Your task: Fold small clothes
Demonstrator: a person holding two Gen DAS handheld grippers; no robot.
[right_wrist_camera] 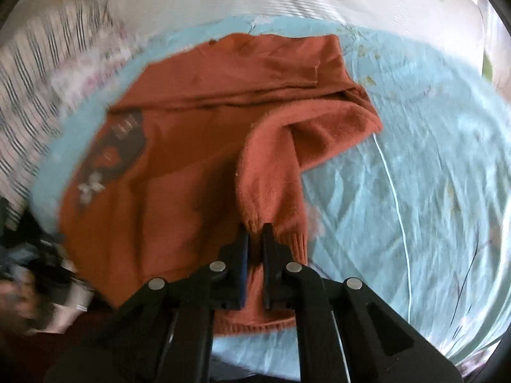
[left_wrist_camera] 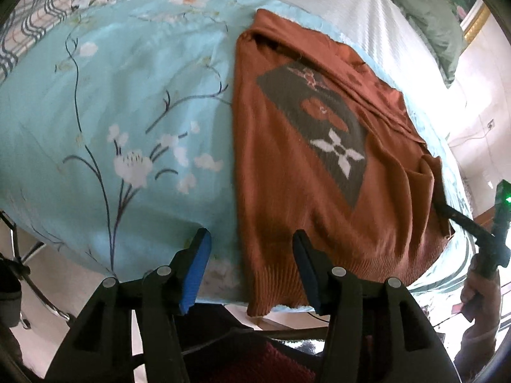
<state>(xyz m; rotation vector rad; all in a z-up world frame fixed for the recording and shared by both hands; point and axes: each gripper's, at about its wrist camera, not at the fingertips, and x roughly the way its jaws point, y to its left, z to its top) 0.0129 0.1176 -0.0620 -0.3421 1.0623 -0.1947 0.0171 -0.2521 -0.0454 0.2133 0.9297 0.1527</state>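
Rust-orange knitted sweater (left_wrist_camera: pixel 303 172) lies flat on pale-blue floral bedsheet (left_wrist_camera: pixel 111 111). Right tool (right_wrist_camera: pixel 255 233) clamped on its sleeve cuff (right_wrist_camera: pixel 281 223), sleeve running away ahead. Left tool (left_wrist_camera: pixel 252 249) apart, empty, above hem corner.

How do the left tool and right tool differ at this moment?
The left tool stands open with nothing between its pads; the right tool is shut on the sweater sleeve. The left hovers by the sweater hem, the right grips the cuff. Both point down at the bedspread.
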